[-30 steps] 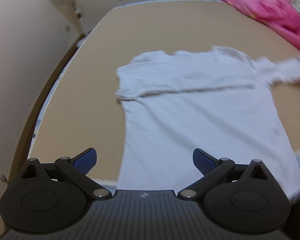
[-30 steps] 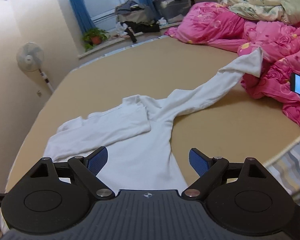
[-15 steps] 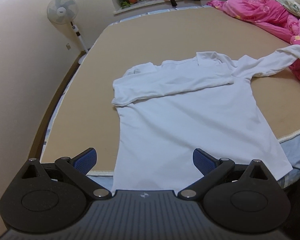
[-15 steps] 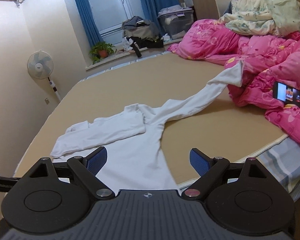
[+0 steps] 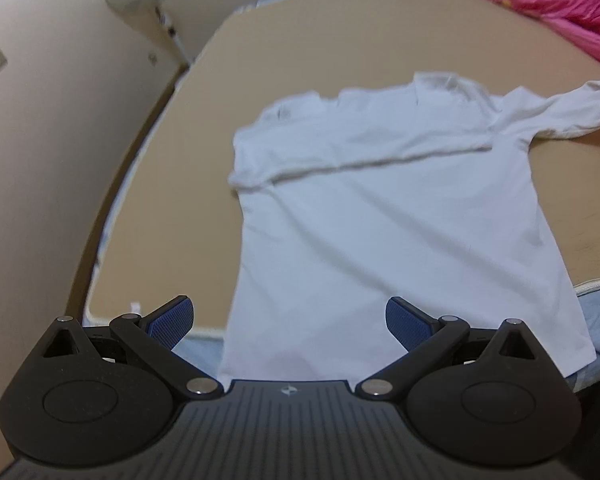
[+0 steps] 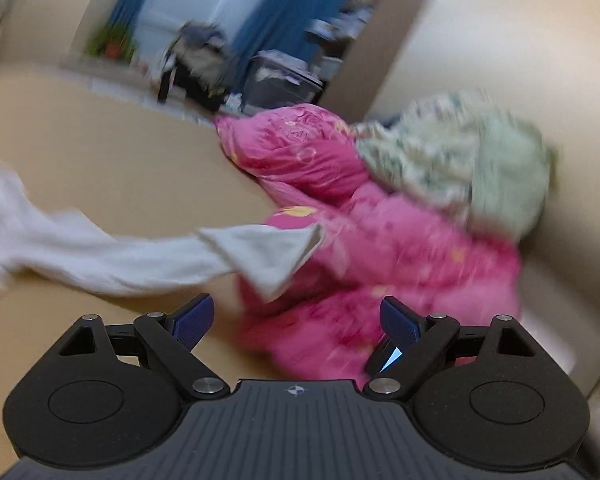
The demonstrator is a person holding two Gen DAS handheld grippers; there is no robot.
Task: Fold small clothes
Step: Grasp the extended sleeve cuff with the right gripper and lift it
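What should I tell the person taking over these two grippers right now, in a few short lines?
Left gripper: open, empty, above the hem of the white shirt.
Right gripper: open, empty, pointing at the cuff of the outstretched sleeve, not touching it.
Shirt lies flat on the tan bed; that cuff rests against the pink quilt.
Done: the other sleeve is folded across the chest.
Left: fold in the outstretched sleeve, then fold the body.
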